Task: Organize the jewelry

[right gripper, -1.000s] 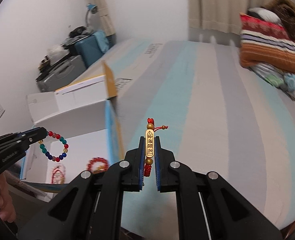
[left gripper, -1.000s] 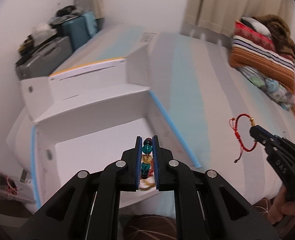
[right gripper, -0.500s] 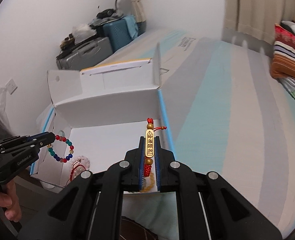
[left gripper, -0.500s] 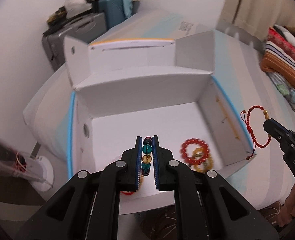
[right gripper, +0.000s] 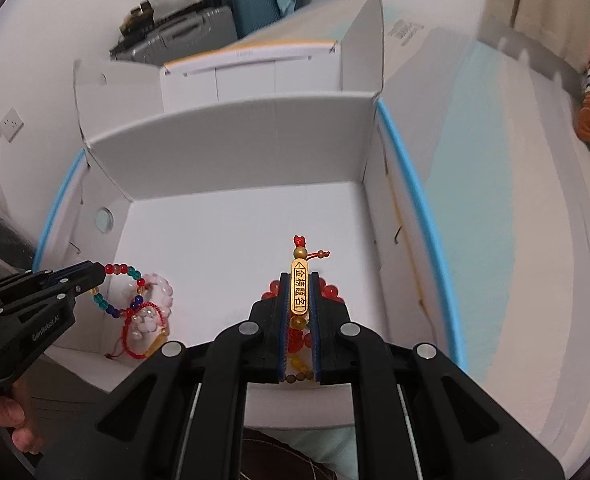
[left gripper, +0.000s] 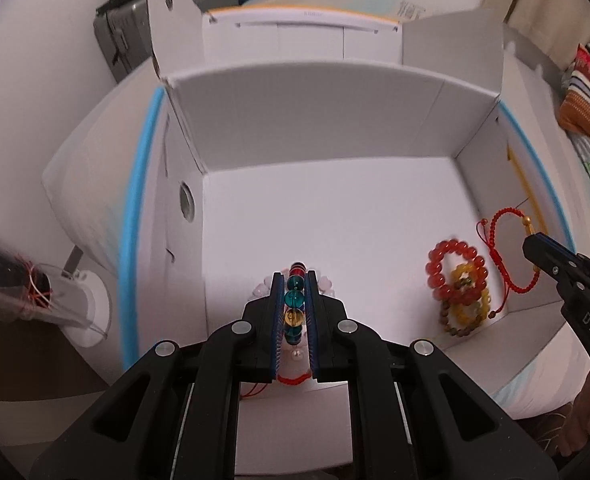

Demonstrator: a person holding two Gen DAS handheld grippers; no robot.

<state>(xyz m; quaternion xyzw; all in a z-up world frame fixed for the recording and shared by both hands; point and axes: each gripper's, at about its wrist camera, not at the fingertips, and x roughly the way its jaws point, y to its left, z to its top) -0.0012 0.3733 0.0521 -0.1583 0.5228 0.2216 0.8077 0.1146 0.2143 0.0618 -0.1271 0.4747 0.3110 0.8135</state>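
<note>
Left claw (left gripper: 293,312) shut tight on a colored bead bracelet (left gripper: 295,299), right claw (right gripper: 299,312) shut tight on a red string bracelet (right gripper: 299,288) with a gold tag. Both held over the white box (left gripper: 335,216) on the bed (right gripper: 515,200). Already inside: pink beads (right gripper: 153,300) near the left wall, red and yellow beads (left gripper: 457,280) near the right wall. Still to do: letting go of both. Nearly finished, by the look of it.

- The red beads (right gripper: 295,336) at the bottom middle are partly hidden behind the right gripper (right gripper: 299,296).
- The suitcases (left gripper: 135,36) at the top are cut off.
</note>
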